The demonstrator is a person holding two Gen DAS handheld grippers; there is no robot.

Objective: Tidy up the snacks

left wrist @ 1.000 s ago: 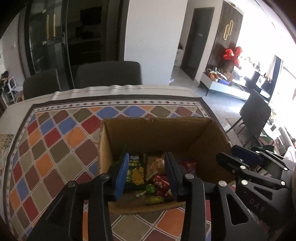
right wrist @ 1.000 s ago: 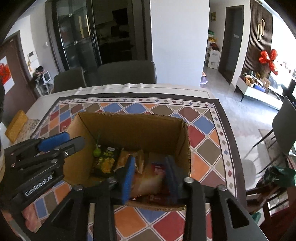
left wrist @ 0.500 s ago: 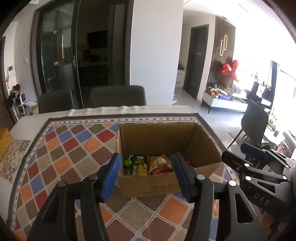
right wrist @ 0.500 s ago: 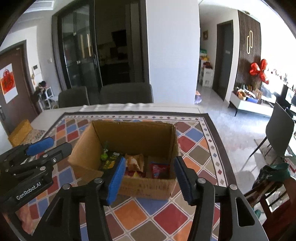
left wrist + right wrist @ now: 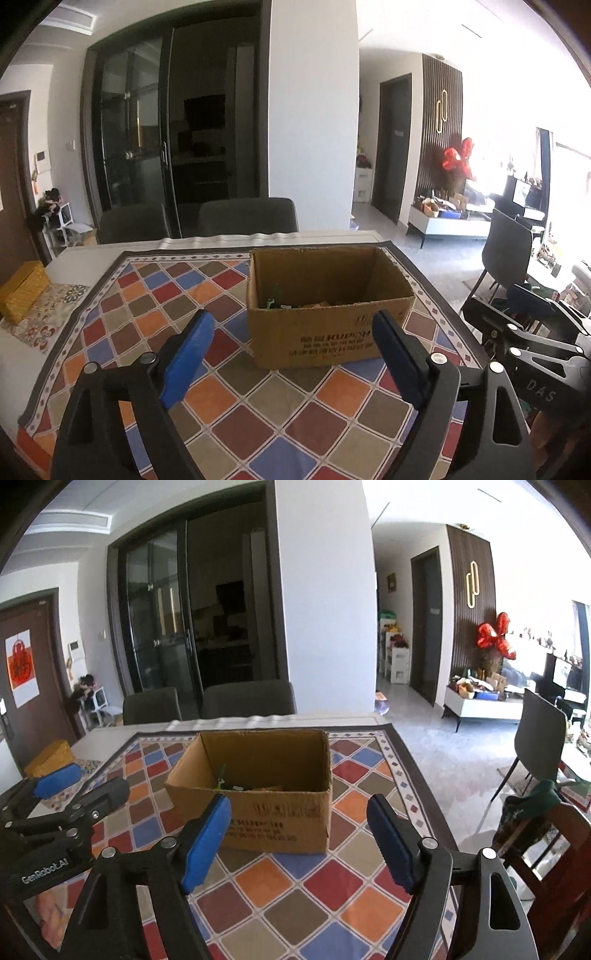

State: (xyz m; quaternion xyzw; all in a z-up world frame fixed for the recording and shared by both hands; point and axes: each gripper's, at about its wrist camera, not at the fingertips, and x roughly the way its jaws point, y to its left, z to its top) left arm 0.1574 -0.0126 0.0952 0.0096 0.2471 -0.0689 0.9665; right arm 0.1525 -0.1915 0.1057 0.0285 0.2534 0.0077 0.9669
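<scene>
An open cardboard box [image 5: 325, 332] stands on the checked tablecloth [image 5: 258, 406]; it also shows in the right wrist view [image 5: 273, 812]. Snack packets [image 5: 275, 301] lie low inside it, mostly hidden by the front wall; a few tops show in the right wrist view [image 5: 225, 781]. My left gripper [image 5: 293, 354] is open and empty, held back in front of the box. My right gripper [image 5: 299, 838] is open and empty, also in front of the box. Each gripper shows at the edge of the other's view [image 5: 532, 332] [image 5: 66, 801].
Two dark chairs [image 5: 247, 218] stand at the table's far edge. A yellow box [image 5: 22, 291] lies on a patterned cloth at the left. Another dark chair [image 5: 539, 734] and a wooden chair [image 5: 546, 842] stand to the right of the table.
Both grippers have pulled back and up away from the box and opened wider. The box now looks smaller and its contents are mostly hidden behind its front wall.
</scene>
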